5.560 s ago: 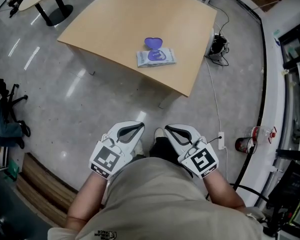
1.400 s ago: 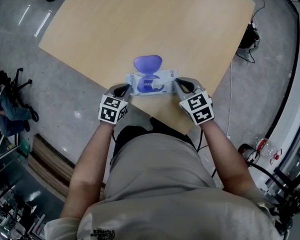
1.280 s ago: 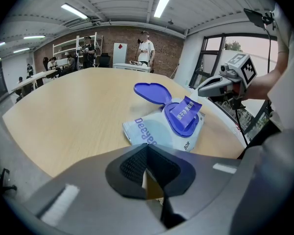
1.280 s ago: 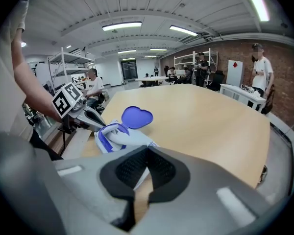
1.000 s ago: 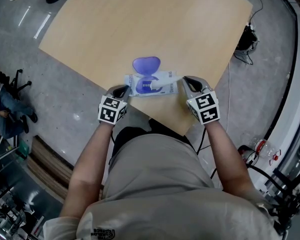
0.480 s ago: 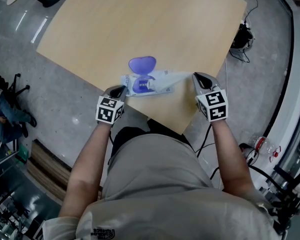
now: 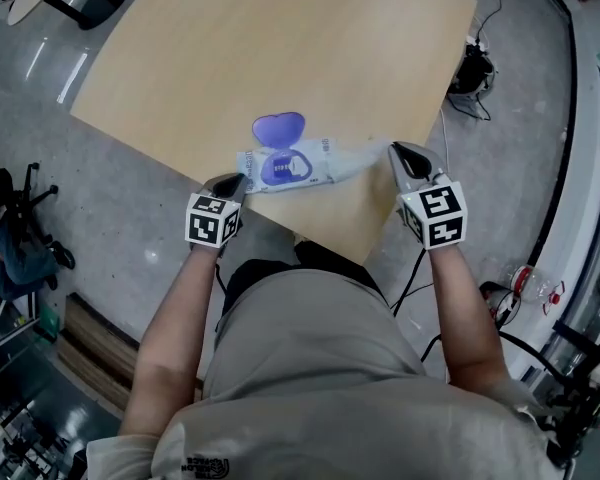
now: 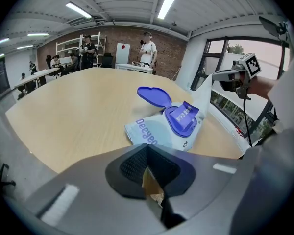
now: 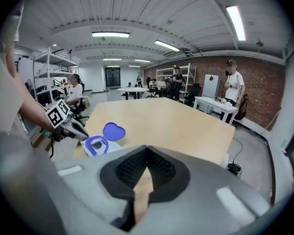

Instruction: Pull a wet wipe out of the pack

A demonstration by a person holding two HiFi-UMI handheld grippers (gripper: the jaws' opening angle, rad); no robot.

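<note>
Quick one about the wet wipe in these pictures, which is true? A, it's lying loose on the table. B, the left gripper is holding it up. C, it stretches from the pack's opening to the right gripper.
C: the wet wipe runs from the pack up to the right gripper, whose jaws are shut on it, while the left gripper sits at the pack's other end.

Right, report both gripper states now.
Left gripper: closed at the edge of the wipe pack; a grip on it cannot be told.
Right gripper: closed on the wet wipe, stretched from the pack.
</note>
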